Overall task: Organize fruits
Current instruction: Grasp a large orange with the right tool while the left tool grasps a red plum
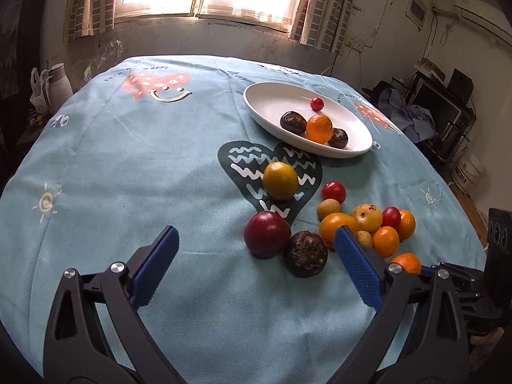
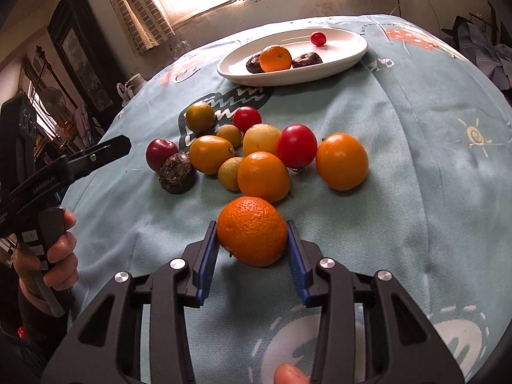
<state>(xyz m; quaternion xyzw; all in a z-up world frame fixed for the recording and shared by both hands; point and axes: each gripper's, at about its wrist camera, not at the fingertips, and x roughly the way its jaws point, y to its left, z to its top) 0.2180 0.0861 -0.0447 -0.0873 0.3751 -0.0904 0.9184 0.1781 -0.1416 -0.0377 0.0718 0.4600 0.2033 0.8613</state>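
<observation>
A round table under a pale blue printed tablecloth (image 1: pixel 128 166) fills both views. Toward its far side lies a white oval ceramic plate (image 2: pixel 336 54), which holds a small orange mandarin (image 2: pixel 276 58) between two dark brown water chestnuts, the left one (image 2: pixel 253 64) and the right one (image 2: pixel 306 60) touching it, and a tiny red cherry tomato (image 2: pixel 318 38) apart near the far rim.

The left gripper (image 1: pixel 256 240), black with blue ribbed pads, hangs above the cloth with its jaws spread wide and nothing between them. The right gripper (image 2: pixel 252 233), of the same make, has its pads pressed against both sides of a dimpled orange tangerine (image 2: pixel 252 235), which sits at the near edge of the loose pile.

That pile lies on the cloth between plate and grippers: a dark red round plum (image 2: pixel 161 153) touching a large dark brown water chestnut (image 2: pixel 177 173), a yellow-green citrus (image 2: pixel 200 117), several smooth orange fruits (image 2: pixel 341 161), a pale yellow fruit (image 2: pixel 260 139) and two red tomatoes (image 2: pixel 297 146).
</observation>
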